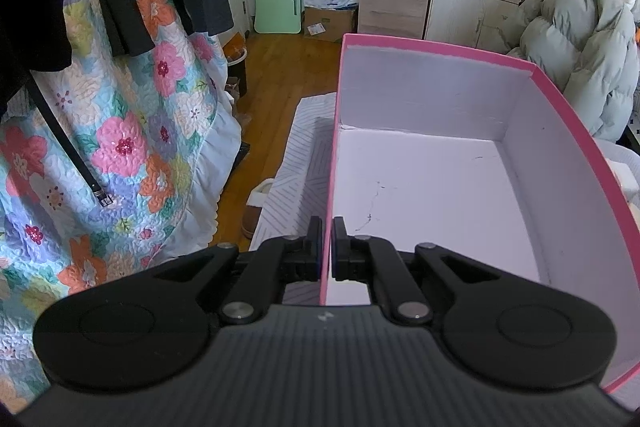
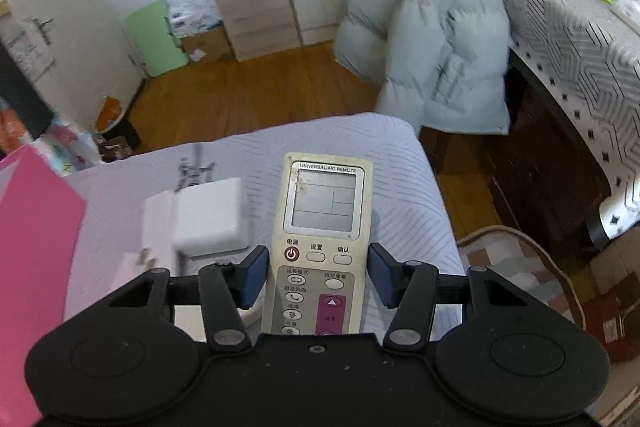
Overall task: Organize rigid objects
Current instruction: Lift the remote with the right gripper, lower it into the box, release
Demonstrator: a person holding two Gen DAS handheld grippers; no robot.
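Observation:
An open pink box [image 1: 420, 83] with a white, empty inside lies on the striped white cover [image 1: 308, 131]. My left gripper [image 1: 327, 247] is shut on the box's near left wall, one finger inside and one outside. In the right wrist view a cream air-conditioner remote [image 2: 324, 203] lies lengthwise between the blue pads of my right gripper [image 2: 318, 275], which press on its two sides. It stays sharp while the background is blurred. A white power adapter [image 2: 210, 215] lies on the cover just left of the remote. The pink box's [image 2: 36, 247] outer side fills the left edge.
A grey puffer jacket [image 2: 432, 27] hangs over a chair beyond the cover. A table with a patterned cloth [image 2: 572, 39] and clutter stands at the right. A floral quilt [image 1: 120, 131] and dark clothes hang at the left. The wooden floor [image 1: 280, 67], shelves and cupboards lie behind.

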